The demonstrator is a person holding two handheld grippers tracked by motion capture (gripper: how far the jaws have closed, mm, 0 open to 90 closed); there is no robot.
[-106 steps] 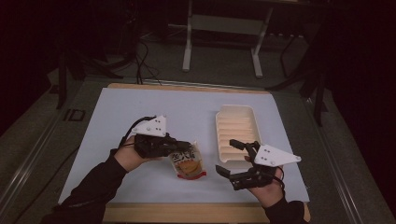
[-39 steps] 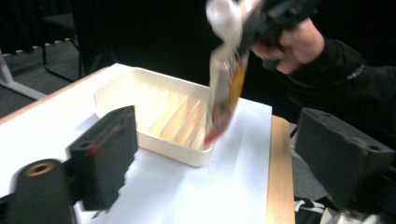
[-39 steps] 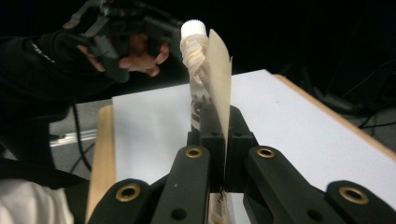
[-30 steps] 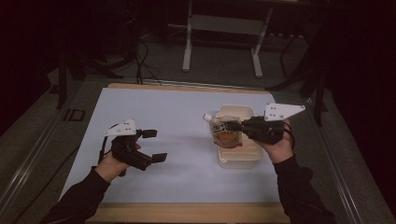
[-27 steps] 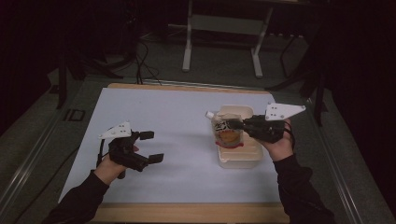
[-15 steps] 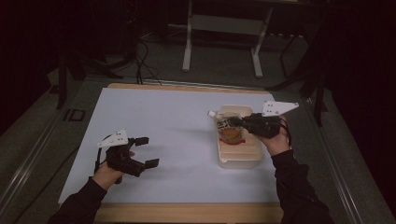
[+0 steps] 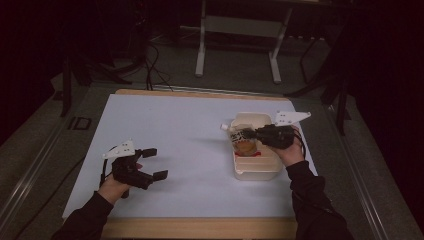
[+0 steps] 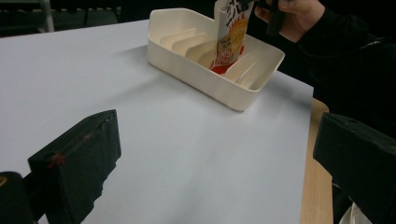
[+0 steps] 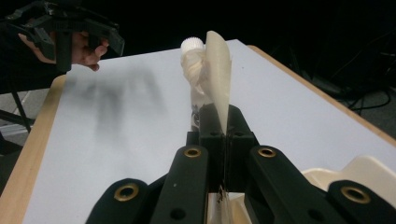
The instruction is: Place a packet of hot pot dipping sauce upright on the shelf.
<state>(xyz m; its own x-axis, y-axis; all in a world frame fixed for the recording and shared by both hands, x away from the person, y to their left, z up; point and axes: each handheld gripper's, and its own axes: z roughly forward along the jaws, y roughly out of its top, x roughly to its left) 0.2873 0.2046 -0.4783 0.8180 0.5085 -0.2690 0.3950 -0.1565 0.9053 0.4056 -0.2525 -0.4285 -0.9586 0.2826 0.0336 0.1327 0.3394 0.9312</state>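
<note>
My right gripper [image 7: 251, 134] pinches the spouted pouch [image 7: 244, 142] upright, its bottom already down between the dividers of the white tray [image 7: 256, 171], so only letting go remains, while my left gripper [image 7: 152, 162] waits open, empty.

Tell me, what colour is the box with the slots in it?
The box is cream white, inside and out. The left gripper view shows it best.

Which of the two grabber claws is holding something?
The right gripper, over the white tray. Its jaws are pinched shut on a drink pouch standing in the tray. The left gripper has its jaws wide apart with nothing between them.
</note>
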